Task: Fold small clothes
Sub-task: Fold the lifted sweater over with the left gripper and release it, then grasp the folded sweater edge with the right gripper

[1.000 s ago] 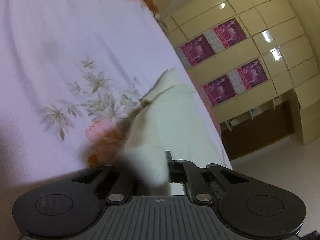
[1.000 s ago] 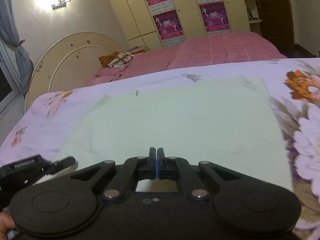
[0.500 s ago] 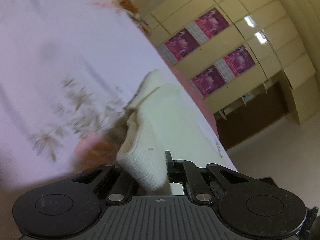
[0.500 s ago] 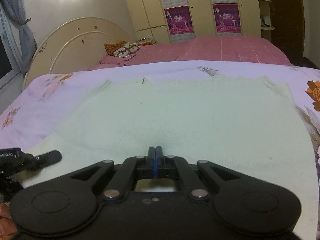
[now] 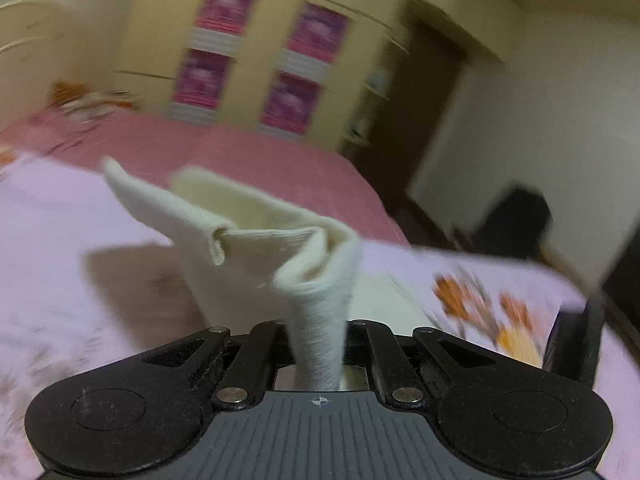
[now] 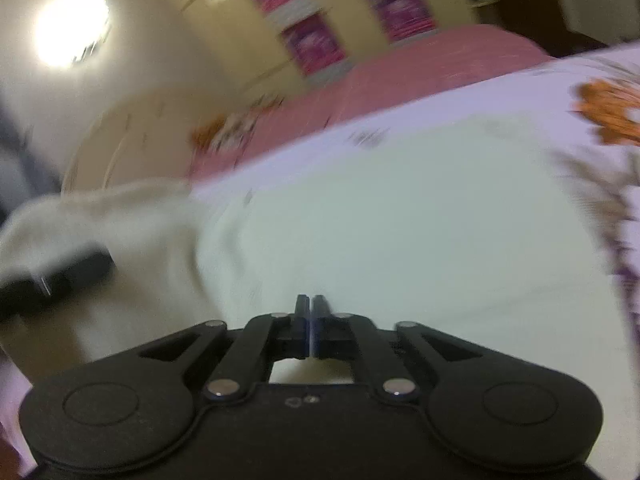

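A cream knitted garment (image 6: 392, 216) lies spread on a floral lilac bedsheet (image 6: 520, 92). My left gripper (image 5: 318, 336) is shut on one edge of the garment (image 5: 280, 256) and holds it lifted, folded and bunched, above the sheet. In the right wrist view the lifted part (image 6: 100, 212) shows at the left with the left gripper (image 6: 60, 276) under it. My right gripper (image 6: 310, 320) is shut, its tips low over the near edge of the garment; whether they pinch the cloth I cannot tell. Both views are motion-blurred.
A second bed with a pink cover (image 5: 224, 152) stands behind. Cream wardrobes with purple posters (image 5: 256, 60) line the far wall. A dark doorway (image 5: 432, 120) is at the right. A round headboard (image 6: 132, 136) and a wall lamp (image 6: 68, 32) show at the left.
My left gripper has lifted the garment's edge off the sheet and swung round, carrying it over towards the right gripper's side. The right gripper has stayed shut at the near edge and tilted.
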`<state>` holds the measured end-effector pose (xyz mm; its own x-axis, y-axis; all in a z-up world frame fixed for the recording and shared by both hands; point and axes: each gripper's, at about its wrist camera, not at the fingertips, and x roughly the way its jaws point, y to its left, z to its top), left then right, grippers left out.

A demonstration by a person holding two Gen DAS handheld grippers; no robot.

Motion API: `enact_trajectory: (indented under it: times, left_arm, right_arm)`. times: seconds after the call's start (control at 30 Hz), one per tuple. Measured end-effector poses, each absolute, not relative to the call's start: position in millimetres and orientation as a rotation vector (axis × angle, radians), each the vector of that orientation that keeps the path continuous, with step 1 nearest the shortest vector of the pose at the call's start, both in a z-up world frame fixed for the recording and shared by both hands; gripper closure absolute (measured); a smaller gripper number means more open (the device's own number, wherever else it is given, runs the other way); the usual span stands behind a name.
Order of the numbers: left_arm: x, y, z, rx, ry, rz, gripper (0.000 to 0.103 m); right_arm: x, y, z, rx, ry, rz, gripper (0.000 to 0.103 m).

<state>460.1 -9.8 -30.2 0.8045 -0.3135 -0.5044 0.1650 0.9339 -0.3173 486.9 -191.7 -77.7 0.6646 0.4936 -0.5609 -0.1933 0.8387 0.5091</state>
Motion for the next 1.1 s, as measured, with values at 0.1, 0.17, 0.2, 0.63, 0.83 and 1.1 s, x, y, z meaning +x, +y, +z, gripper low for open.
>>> enact_trajectory:
  times: [0.1,0.17,0.2,0.63,0.83,1.1]
  left_arm:
    - [476.2,-49.2,-34.7,-0.152,0.649,-0.33,0.097]
    - [484.0,-70.9,-39.0,-0.106,0.7,-0.384,0.097]
    - [485.6,-81.2,-43.2,-0.091,0.714,-0.402,0.096]
    - [479.0,15.9,-18.5,-0.22,0.633,-0.258,0.034]
    - [510.0,61.9,-65.2,-0.343,0.757,-0.167,0.034]
    - [511.8,55.1,-90.8,-0.357,0.768,-0.172,0.034]
  right_arm:
    - [485.9,-239.2,-71.2,0.561,0.714,0.34,0.092]
    - [485.6,-269.3,-68.1,0.634,0.703,0.319,0.084]
    - [484.9,-287.0,-67.5,0.684,0.701,0.311,0.079]
    - [481.1,-336.0,-72.2,0.828,0.718,0.36,0.057]
    - [499.7,-309.0,-75.7,0.754,0.769,0.4,0.057]
    - [517.1,-288.1,-78.1,0.654,0.821,0.434,0.06]
